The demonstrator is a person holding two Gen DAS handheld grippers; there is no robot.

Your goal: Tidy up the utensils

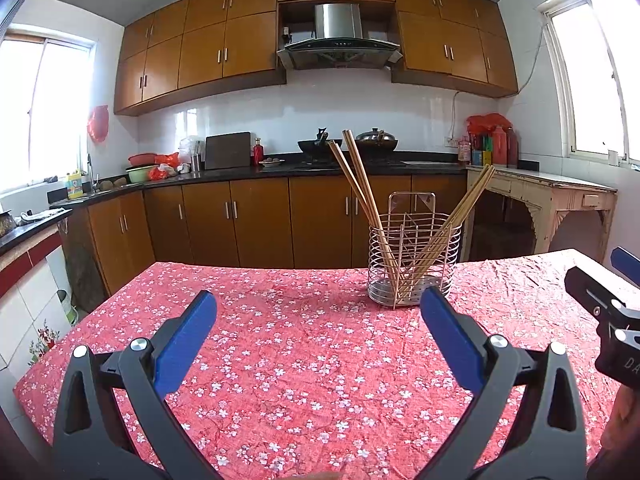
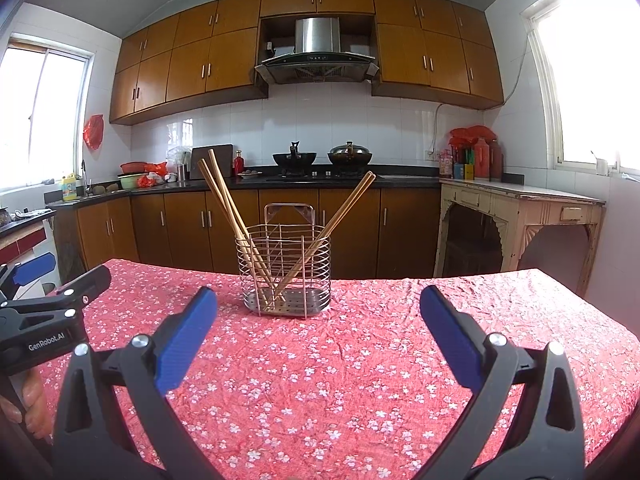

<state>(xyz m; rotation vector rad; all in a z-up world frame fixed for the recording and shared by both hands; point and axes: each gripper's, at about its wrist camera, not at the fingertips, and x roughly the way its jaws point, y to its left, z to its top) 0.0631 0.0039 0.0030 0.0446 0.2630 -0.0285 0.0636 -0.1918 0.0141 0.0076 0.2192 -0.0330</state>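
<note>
Left gripper: jaws spread wide, nothing between the blue pads, hovering over the near part of the counter; seen at the left edge of the right wrist view.
Right gripper: also wide open and holding nothing, above the near counter; part of its black body shows at the right edge of the left wrist view.
Counter: covered by a red cloth with small white flowers.
Utensil holder: wire basket with a perforated metal base, standing upright on the far middle of the counter, beyond both grippers and well apart from them.
Left chopsticks: a wooden pair standing in the holder, tips down, leaning out to the left.
Right chopsticks: another wooden pair in the same holder, leaning to the right, so the two pairs form a V.
Background: brown kitchen cabinets, a range hood, and two woks on the stove beyond.
</note>
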